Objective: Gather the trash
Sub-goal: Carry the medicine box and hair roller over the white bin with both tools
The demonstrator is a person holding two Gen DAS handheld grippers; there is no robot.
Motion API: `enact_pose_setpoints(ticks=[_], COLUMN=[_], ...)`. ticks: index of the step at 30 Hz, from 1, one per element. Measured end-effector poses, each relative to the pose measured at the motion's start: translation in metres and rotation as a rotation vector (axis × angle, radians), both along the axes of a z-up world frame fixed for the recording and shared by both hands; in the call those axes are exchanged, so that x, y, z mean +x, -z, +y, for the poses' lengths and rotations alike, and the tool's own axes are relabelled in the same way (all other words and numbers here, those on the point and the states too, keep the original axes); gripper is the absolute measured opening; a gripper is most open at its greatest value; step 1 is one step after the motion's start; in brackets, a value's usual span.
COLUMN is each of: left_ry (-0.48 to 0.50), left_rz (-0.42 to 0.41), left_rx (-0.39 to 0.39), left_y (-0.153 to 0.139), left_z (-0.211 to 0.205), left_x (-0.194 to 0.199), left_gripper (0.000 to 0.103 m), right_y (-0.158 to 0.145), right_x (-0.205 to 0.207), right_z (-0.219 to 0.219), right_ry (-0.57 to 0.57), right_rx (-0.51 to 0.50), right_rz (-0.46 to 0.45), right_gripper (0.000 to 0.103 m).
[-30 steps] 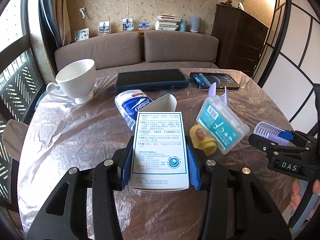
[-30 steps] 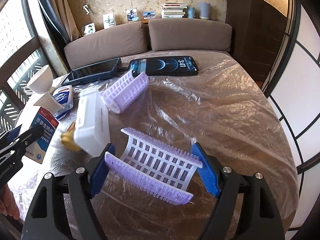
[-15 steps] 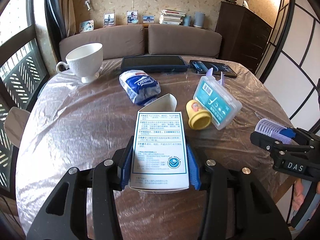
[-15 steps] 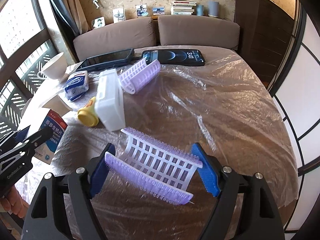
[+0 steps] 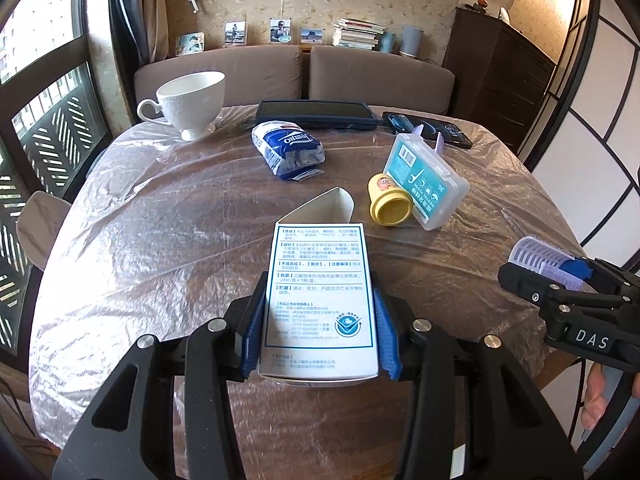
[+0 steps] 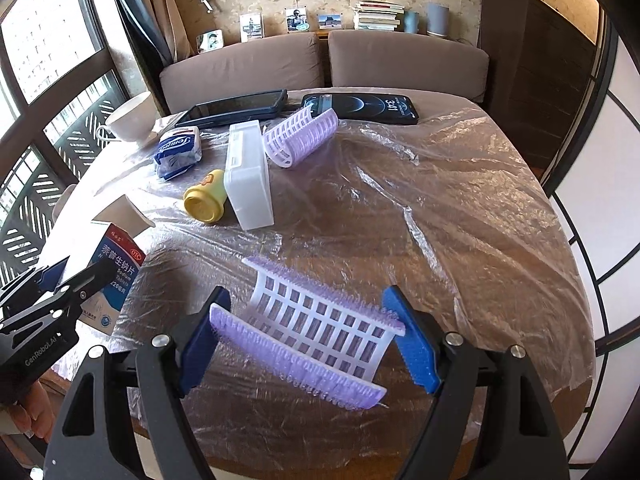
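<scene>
The left gripper had its fingers clamped on a white medicine box with its top flap open, held above the plastic-covered surface. The right gripper held a purple hair roller between its blue-padded fingers, also off the surface near its front edge. On the surface lay a tissue pack, a yellow cup on its side touching a clear floss-pick box, a second hair roller, a white teacup, a tablet and a phone.
</scene>
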State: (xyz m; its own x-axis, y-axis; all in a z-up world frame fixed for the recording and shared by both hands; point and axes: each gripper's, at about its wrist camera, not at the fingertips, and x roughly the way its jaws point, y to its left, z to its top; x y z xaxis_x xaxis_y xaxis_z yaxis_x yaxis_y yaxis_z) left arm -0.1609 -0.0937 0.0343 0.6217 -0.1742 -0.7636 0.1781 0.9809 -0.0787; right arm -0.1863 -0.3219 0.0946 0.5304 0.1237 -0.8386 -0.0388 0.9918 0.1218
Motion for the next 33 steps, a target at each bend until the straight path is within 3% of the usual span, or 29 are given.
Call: enact_pose_setpoints(ticks=[33], left_ry=[0.039], left_rz=[-0.008], left_rx=[-0.006], left_y=[-0.016], left_z=[0.002], left_x=[-0.060], left_gripper=[0.048], right_y=[-0.011], right_x=[-0.050], right_z=[-0.001], right_ry=[-0.119], right_rx=[0.073], right_rz=[0.046], right_gripper=[0.077])
